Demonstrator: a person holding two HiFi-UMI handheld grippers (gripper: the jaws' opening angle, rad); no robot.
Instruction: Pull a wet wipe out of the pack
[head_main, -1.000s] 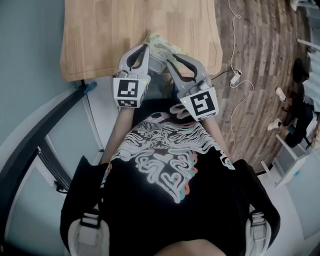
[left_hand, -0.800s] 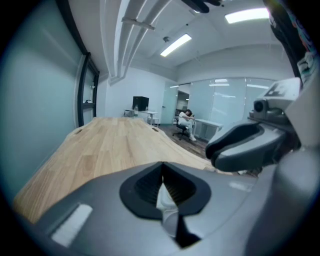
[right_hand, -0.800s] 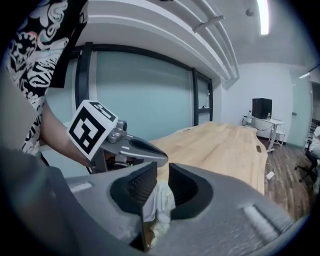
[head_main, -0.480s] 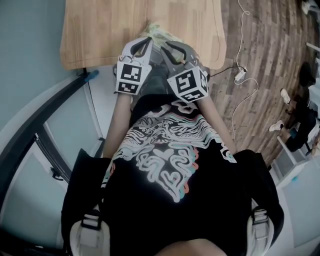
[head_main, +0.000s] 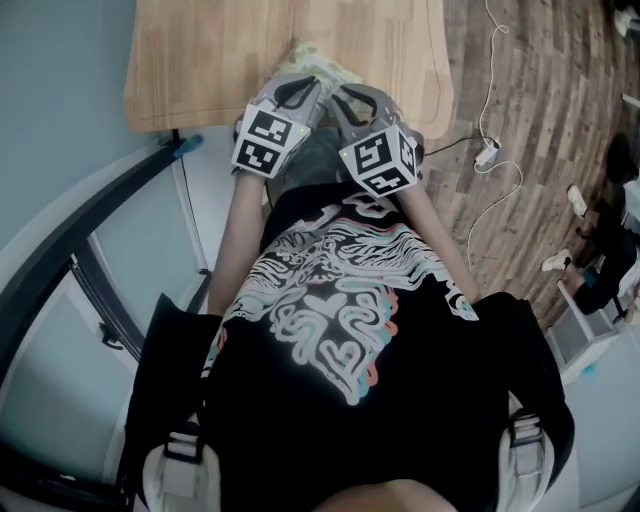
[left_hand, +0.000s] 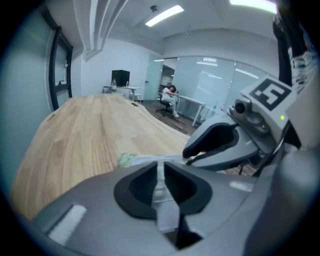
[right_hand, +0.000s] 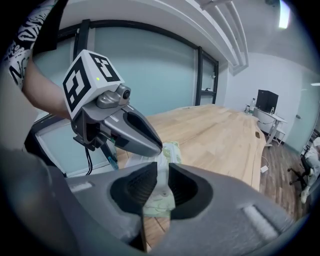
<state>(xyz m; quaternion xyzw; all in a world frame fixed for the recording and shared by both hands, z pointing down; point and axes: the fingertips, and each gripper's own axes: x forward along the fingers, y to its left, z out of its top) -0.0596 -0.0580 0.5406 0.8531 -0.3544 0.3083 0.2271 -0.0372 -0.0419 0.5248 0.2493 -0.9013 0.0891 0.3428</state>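
Grey jaws of the left gripper are pinched together on a thin white edge of the wet wipe pack. The right gripper, at its 3 o'clock, seems clamped on the pack's thicker side, its narrow gap filled by white film. Holding two sides probably steadies the soft pack until one gripper can go for the opening. The pack lies at 12 o'clock of both tips, by the near edge of the wooden table; resting or just above, I cannot tell.
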